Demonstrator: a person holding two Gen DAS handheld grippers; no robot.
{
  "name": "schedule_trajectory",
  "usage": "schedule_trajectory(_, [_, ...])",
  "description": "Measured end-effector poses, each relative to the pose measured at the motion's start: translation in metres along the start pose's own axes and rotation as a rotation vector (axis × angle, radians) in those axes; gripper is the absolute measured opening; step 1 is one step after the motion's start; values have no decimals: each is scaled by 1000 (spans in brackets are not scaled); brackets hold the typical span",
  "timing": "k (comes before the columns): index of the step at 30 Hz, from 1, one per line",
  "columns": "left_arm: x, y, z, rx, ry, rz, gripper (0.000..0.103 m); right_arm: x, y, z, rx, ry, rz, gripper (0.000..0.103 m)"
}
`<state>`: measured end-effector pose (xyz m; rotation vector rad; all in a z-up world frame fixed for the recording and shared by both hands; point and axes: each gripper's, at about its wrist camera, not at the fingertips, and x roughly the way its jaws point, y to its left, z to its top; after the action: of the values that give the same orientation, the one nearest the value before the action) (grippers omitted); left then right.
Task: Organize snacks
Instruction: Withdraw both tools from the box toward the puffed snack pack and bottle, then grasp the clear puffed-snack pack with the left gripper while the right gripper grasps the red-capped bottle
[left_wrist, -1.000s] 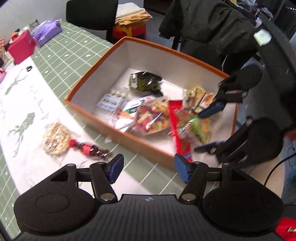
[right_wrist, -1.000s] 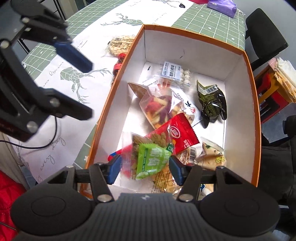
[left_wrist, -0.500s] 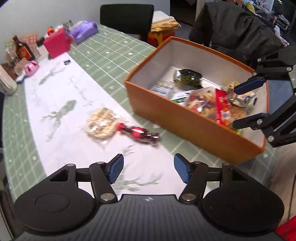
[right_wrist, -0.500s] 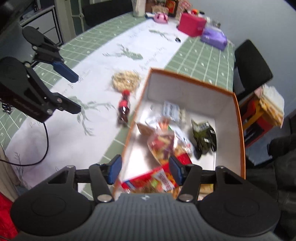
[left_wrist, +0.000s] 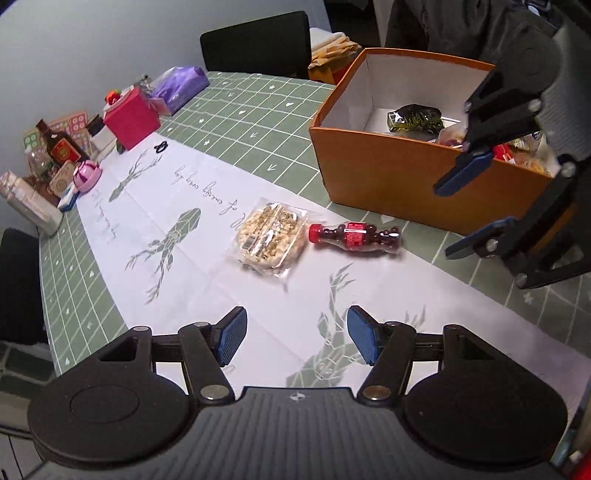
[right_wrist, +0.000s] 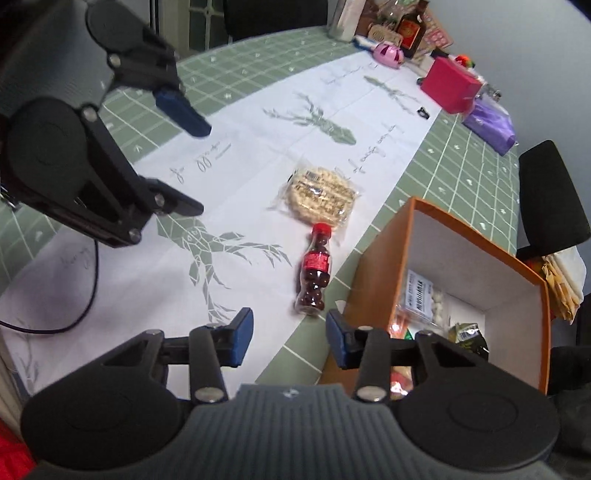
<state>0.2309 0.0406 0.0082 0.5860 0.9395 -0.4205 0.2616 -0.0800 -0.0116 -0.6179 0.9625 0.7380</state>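
Observation:
An orange box (left_wrist: 388, 177) with white inside holds several snack packs; it shows at lower right in the right wrist view (right_wrist: 380, 258). On the white runner lie a round cracker pack (left_wrist: 271, 234) (right_wrist: 321, 194) and a small red-capped bottle of dark candies (left_wrist: 354, 236) (right_wrist: 314, 275). My left gripper (left_wrist: 293, 339) is open and empty, above the runner short of both items. My right gripper (right_wrist: 290, 336) is open and empty, just behind the bottle's base; it also shows in the left wrist view (left_wrist: 476, 210) beside the box.
A green grid tablecloth (left_wrist: 251, 122) covers the table. At the far end stand a red box (left_wrist: 131, 116), a purple pouch (left_wrist: 179, 86), a pink object (left_wrist: 86, 175) and bottles (left_wrist: 59, 146). A black chair (left_wrist: 258, 44) stands behind. A black cable (right_wrist: 74, 317) lies at left.
Both grippers have pulled back from the box and swung toward the runner. The right gripper, earlier over the box with a green snack pack between its fingers, is now empty near the bottle.

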Motion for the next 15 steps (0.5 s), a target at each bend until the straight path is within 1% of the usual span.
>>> schedule_trajectory(3, [14,8,-3,34,-30,4,74,24,-1,13,5,33,-13,37])
schedule_trajectory(7, [39,16,-3,32,-39,-19,73,48,1,28,-16,61,-29,37])
schedule_trajectory(10, [59,21,-4,11,-40,-39,66,64,3,37,-28,86,-35,37])
schedule_trajectory(12, [71,26,-6,-18,-39,-45,56,71,2,40,-34,98,-36,36])
schedule_trajectory(15, [86,33,-8,-72,-54,-72,53,81,-1,42,-45,111,-37,35])
